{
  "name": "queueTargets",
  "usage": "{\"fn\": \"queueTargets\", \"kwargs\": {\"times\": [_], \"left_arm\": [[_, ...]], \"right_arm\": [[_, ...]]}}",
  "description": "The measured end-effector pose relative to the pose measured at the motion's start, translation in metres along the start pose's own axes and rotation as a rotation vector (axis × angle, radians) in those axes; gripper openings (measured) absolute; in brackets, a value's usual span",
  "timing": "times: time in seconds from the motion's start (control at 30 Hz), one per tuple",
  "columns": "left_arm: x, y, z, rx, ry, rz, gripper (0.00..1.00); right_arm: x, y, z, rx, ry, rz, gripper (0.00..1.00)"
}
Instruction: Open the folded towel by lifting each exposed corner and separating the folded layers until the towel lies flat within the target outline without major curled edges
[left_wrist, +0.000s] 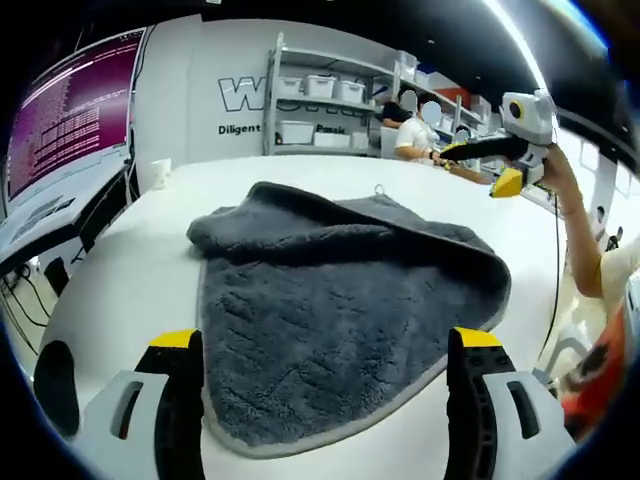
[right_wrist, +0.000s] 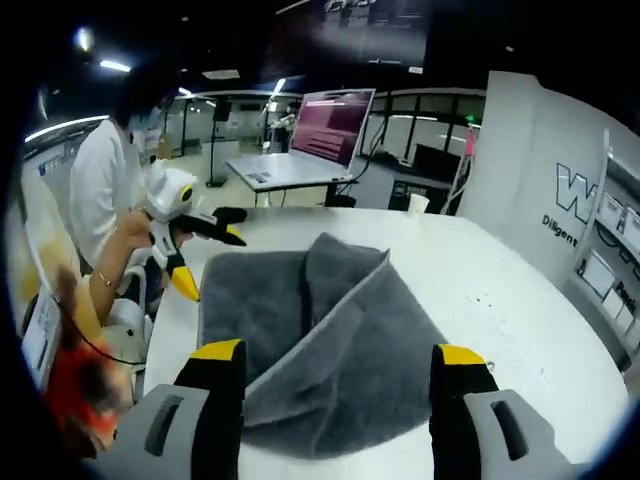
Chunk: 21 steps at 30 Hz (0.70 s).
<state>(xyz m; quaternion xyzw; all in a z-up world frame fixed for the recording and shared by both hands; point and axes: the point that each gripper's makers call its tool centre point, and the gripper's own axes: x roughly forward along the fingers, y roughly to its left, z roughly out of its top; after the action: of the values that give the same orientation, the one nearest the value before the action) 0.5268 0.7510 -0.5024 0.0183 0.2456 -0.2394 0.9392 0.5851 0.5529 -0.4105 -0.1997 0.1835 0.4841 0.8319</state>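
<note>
The grey towel (left_wrist: 340, 310) lies on the white bench (left_wrist: 130, 270), partly folded, with one layer turned over and a thick fold along its far side in the left gripper view. The left tongs (left_wrist: 325, 350) stand wide, and their two yellow-tipped jaws rise on both sides of the near part of the towel, above it and not closed on it. In the right gripper view the towel (right_wrist: 320, 340) shows a diagonal fold with a light edge, and the right tongs (right_wrist: 340, 365) are also wide, one jaw on each side of the near corner of the towel, holding nothing. In the right gripper view the left tongs (right_wrist: 205, 255) come in from the left, in a person's hand (right_wrist: 135, 235), just beside the far left edge of the towel. In the left gripper view the right tongs (left_wrist: 490, 165) are up at the right, apart from the towel. A small white cup (left_wrist: 160, 172) stands on the far part of the bench, and a screen (right_wrist: 335, 125) is behind.
</note>
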Motion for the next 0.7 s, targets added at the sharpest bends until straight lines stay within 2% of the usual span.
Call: {"fn": "queueTargets", "kwargs": {"times": [0.1, 0.13, 0.37, 0.57, 0.7], "left_arm": [[-0.001, 0.001, -0.002, 0.01, 0.006, 0.001, 0.99], [-0.001, 0.001, -0.003, 0.01, 0.006, 0.001, 0.99], [-0.008, 0.007, -0.001, -0.002, -0.018, -0.001, 0.99], [-0.011, 0.01, 0.003, -0.012, -0.046, -0.005, 0.98], [-0.012, 0.007, 0.008, -0.003, -0.057, -0.007, 0.98]], "right_arm": [[0.027, -0.005, 0.02, 0.007, -0.015, 0.034, 0.71], [0.029, -0.006, 0.021, 0.01, -0.015, 0.037, 0.7], [0.085, -0.023, 0.051, 0.049, -0.036, 0.058, 0.64], [0.122, -0.045, 0.061, 0.102, -0.038, 0.048, 0.55], [0.146, -0.061, 0.059, 0.084, 0.023, 0.02, 0.55]]}}
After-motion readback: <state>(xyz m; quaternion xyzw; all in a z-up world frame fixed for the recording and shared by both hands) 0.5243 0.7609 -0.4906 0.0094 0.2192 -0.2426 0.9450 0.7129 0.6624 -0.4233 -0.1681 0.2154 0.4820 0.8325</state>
